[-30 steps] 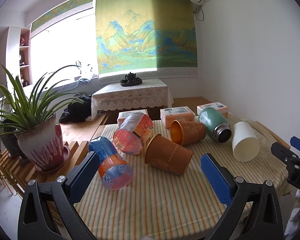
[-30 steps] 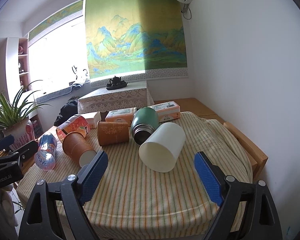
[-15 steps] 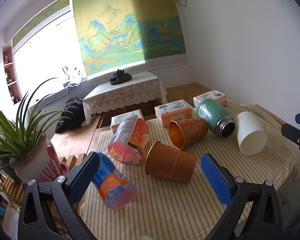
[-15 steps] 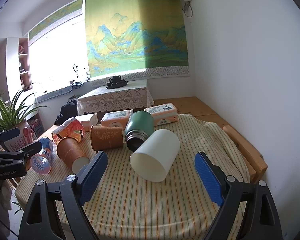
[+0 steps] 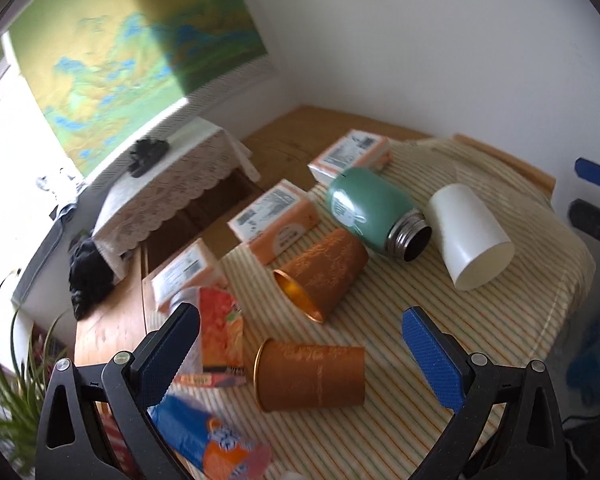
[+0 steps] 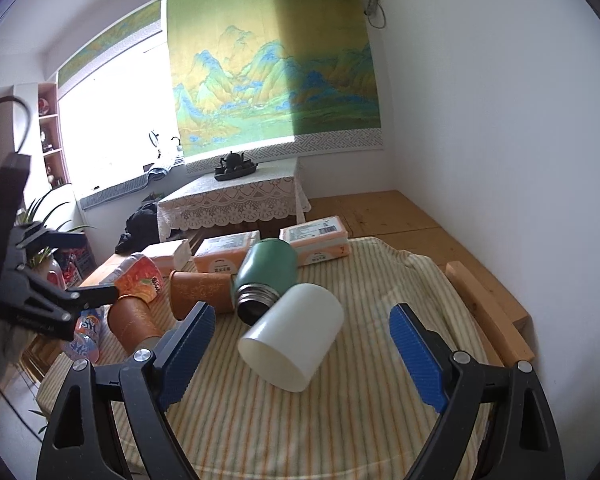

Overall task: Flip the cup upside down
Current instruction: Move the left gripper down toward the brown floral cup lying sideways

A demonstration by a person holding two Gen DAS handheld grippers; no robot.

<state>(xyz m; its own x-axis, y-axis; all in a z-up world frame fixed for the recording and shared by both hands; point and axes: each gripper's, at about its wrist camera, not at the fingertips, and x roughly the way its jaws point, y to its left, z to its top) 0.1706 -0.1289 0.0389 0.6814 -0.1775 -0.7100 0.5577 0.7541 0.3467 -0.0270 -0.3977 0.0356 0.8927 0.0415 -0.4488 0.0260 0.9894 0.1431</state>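
Jaws on both grippers spread wide, nothing between them. Left gripper (image 5: 304, 354) hangs over the near-left part of the table, right gripper (image 6: 302, 354) over the near-right part.

Striped tablecloth (image 6: 364, 412) covers the table; everything on it lies on its side.

Green flask (image 6: 265, 274) sits mid-table, cap off, threaded mouth toward the cameras, touching or just beside the white cup.

White cup (image 6: 292, 338) lies on its side, open mouth toward the right gripper and tilted to its left. It lies between the right gripper's fingers in that view, not touched. In the left view it shows as (image 5: 469, 236), far right of the cloth.

Two copper-coloured cups: the rear one (image 5: 320, 274) lies just beside the flask, gold interior facing left-front. The near one (image 5: 310, 376) lies across the left gripper's line, rim to the left, between its fingers in view, no contact visible.

Orange-printed cup (image 5: 220, 330) lies partly behind the left finger. Blue-orange plastic cup (image 5: 216, 444) lies at the bottom-left edge, blurred.

Three orange-white boxes (image 5: 274, 222) line the far edge of the cloth.

Left-view frame is motion-blurred, so fine contact there is uncertain.
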